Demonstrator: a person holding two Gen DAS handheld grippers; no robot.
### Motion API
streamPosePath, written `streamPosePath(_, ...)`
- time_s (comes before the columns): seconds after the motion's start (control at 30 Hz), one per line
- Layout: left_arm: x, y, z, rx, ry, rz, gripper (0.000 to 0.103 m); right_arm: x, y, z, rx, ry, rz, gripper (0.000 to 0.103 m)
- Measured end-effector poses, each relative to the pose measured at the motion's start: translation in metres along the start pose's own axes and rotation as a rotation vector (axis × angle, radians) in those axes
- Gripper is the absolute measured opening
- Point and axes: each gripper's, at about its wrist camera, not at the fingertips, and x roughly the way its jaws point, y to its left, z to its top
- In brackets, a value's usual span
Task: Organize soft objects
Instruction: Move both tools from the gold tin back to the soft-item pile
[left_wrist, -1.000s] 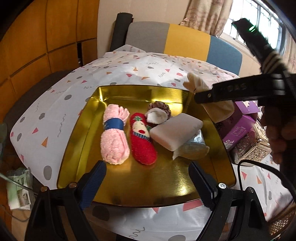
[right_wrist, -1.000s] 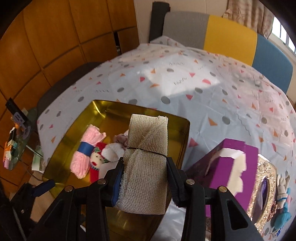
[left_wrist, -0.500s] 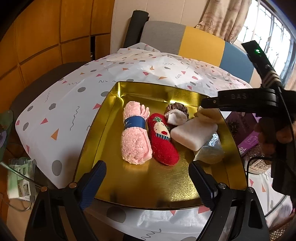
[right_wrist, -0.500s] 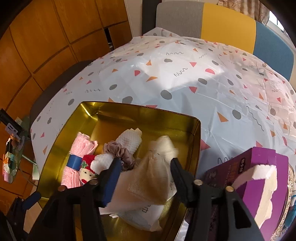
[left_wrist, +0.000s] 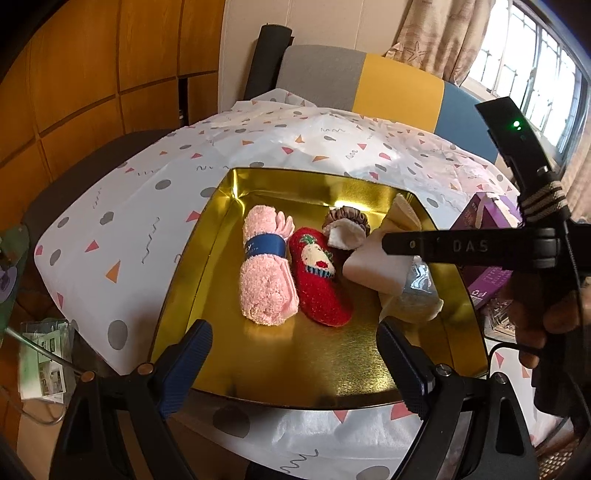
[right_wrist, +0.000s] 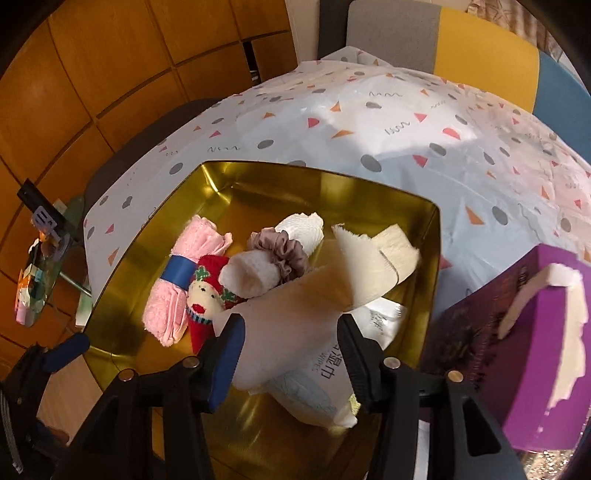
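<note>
Your right gripper (right_wrist: 290, 341) has just dropped the gauze bundle (right_wrist: 369, 258) into the gold tray (right_wrist: 317, 177); its jaws are closing, gripping nothing. Your left gripper (left_wrist: 295, 363) is hovering spread wide, so that item is now stored.

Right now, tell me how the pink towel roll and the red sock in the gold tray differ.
The pink towel roll is plain pink with a blue band around its middle; the red sock carries a white face pattern and no band. The pink towel roll looks thicker and sits nearer the tray's left wall; the red sock lies flatter beside it, toward the middle. Both are fuzzy, lie lengthwise side by side in the gold tray, and neither is gripped.
</note>
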Motion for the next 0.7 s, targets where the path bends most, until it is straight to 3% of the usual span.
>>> streamPosePath(0.13, -0.004, -0.002, 0.0, 0.007, -0.011, 0.0, 0.093, -0.023, 0.004, -0.002, -0.009, -0.062, 0.02, 0.053)
streamPosePath(0.43, -0.009, -0.015, -0.002, 0.041, -0.017, -0.023, 0.093, -0.083, 0.015, -0.028, -0.075, -0.199, -0.037, 0.053)
streamPosePath(0.7, -0.014, -0.033, -0.003, 0.093, -0.022, -0.046, 0.093, -0.123, -0.007, -0.056, -0.04, -0.289, -0.087, 0.053)
